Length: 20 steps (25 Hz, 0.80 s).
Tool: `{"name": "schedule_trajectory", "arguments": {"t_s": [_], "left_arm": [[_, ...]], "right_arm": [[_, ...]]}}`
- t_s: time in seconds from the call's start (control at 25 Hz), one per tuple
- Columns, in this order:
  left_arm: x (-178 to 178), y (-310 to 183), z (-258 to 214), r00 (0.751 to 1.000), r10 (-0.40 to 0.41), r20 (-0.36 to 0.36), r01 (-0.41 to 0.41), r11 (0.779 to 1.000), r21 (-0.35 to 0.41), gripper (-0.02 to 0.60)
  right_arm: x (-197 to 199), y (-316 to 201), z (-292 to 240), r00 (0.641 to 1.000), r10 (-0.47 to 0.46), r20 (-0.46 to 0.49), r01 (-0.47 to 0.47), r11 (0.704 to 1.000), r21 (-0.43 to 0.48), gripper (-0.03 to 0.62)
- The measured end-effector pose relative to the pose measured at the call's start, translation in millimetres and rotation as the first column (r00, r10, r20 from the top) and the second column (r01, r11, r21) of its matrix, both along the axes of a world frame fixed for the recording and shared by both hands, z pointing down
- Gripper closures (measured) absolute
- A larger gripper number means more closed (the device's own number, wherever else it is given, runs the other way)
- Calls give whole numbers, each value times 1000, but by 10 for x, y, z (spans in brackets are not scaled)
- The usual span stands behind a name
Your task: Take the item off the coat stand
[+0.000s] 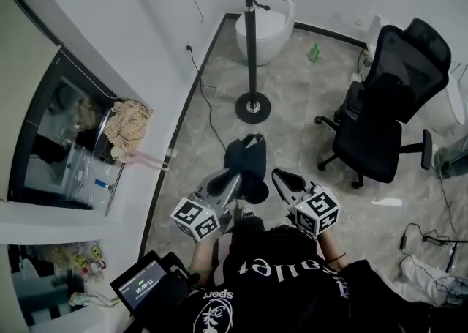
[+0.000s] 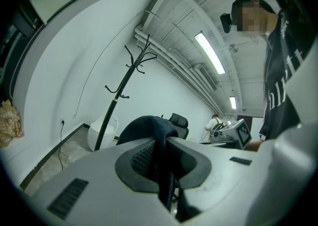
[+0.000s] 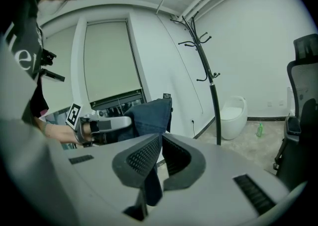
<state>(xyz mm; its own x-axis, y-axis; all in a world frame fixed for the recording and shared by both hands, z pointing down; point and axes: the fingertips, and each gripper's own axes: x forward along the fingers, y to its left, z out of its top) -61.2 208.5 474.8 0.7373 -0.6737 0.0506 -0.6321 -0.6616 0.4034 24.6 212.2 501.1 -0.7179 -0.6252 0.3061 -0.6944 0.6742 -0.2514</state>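
A dark blue garment (image 1: 245, 159) hangs between my two grippers, in front of the person's body and away from the black coat stand (image 1: 250, 31). The stand's hooks carry nothing. My left gripper (image 1: 238, 178) is shut on one side of the cloth, and the fabric runs down between its pads (image 2: 144, 158). My right gripper (image 1: 278, 176) is shut on the other side, with a strip of the cloth pinched between its pads (image 3: 144, 158). In the left gripper view the garment (image 2: 149, 125) bunches over the jaws and the coat stand (image 2: 117, 101) rises behind it. The right gripper view shows the garment (image 3: 149, 115) and the stand (image 3: 211, 91).
A black office chair (image 1: 384, 112) stands at the right. A white round tub (image 1: 267, 28) and a green bottle (image 1: 314, 52) sit by the far wall. A cable runs along the left wall. A beige cloth (image 1: 128, 121) lies on the left ledge, and a small screen (image 1: 142, 284) is near the person.
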Motion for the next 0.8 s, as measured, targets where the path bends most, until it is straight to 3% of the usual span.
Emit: {"name": "schedule_trajectory", "arguments": {"t_s": [0.52, 0.8], "left_arm": [[869, 515, 43, 999, 2, 37, -1, 1000, -25, 543], [855, 757, 72, 998, -21, 57, 23, 999, -34, 543]], "right_arm": [[836, 458, 53, 1000, -16, -7, 16, 1000, -12, 571], [792, 628, 56, 999, -50, 6, 50, 999, -7, 571]]}}
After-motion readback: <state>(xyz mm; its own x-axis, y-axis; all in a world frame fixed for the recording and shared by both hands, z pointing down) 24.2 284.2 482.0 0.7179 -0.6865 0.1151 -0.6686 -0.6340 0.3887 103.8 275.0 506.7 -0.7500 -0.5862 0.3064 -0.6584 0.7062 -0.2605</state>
